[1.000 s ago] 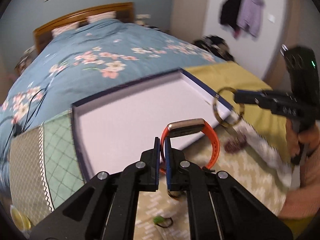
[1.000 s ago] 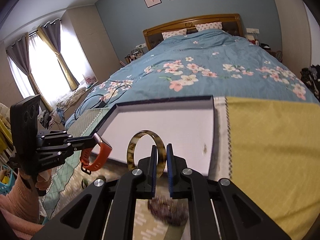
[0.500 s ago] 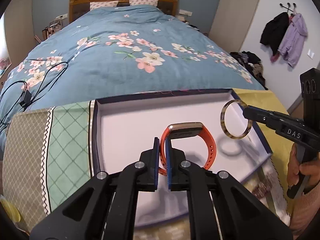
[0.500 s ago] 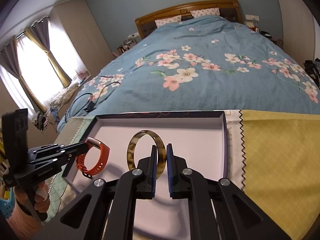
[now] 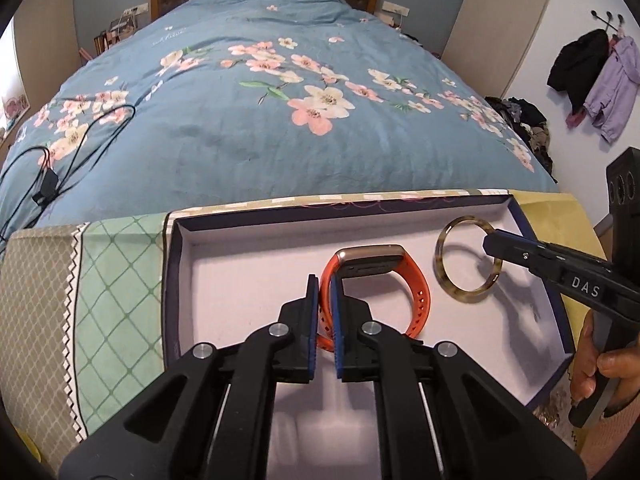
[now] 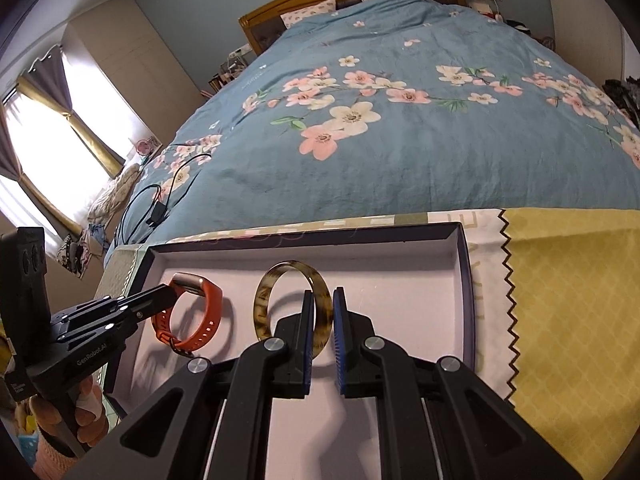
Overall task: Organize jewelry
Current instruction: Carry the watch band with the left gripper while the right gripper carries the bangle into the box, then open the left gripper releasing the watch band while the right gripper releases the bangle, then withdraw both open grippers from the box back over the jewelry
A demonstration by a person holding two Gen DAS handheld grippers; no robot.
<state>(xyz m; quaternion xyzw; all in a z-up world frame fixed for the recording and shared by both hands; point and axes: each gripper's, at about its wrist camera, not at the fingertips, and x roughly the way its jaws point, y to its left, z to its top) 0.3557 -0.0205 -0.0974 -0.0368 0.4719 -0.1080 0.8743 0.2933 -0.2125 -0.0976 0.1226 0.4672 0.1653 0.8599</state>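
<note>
A dark-rimmed box (image 5: pixel 170 272) with a white floor lies on the patterned cloth at the foot of the bed; it also shows in the right wrist view (image 6: pixel 464 276). My left gripper (image 5: pixel 325 294) is shut on the orange watch band (image 5: pixel 416 292), held low over the box's middle. My right gripper (image 6: pixel 322 312) has its jaws slightly parted around the tortoiseshell bangle (image 6: pixel 266 308), which stands upright on the box floor right of the watch band (image 6: pixel 208 312). The bangle (image 5: pixel 460 296) and the right gripper (image 5: pixel 490 240) show in the left wrist view.
A blue floral bedspread (image 5: pixel 280 120) lies beyond the box, with black cables (image 5: pixel 60 152) on its left. Green cloth (image 5: pixel 120 300) lies left of the box, yellow cloth (image 6: pixel 572 300) right. Small beaded jewelry (image 5: pixel 556 416) lies by the box's near right corner.
Both grippers moved forward and down into the box with their pieces. The right jaws have parted slightly around the bangle, which now rests on the box floor.
</note>
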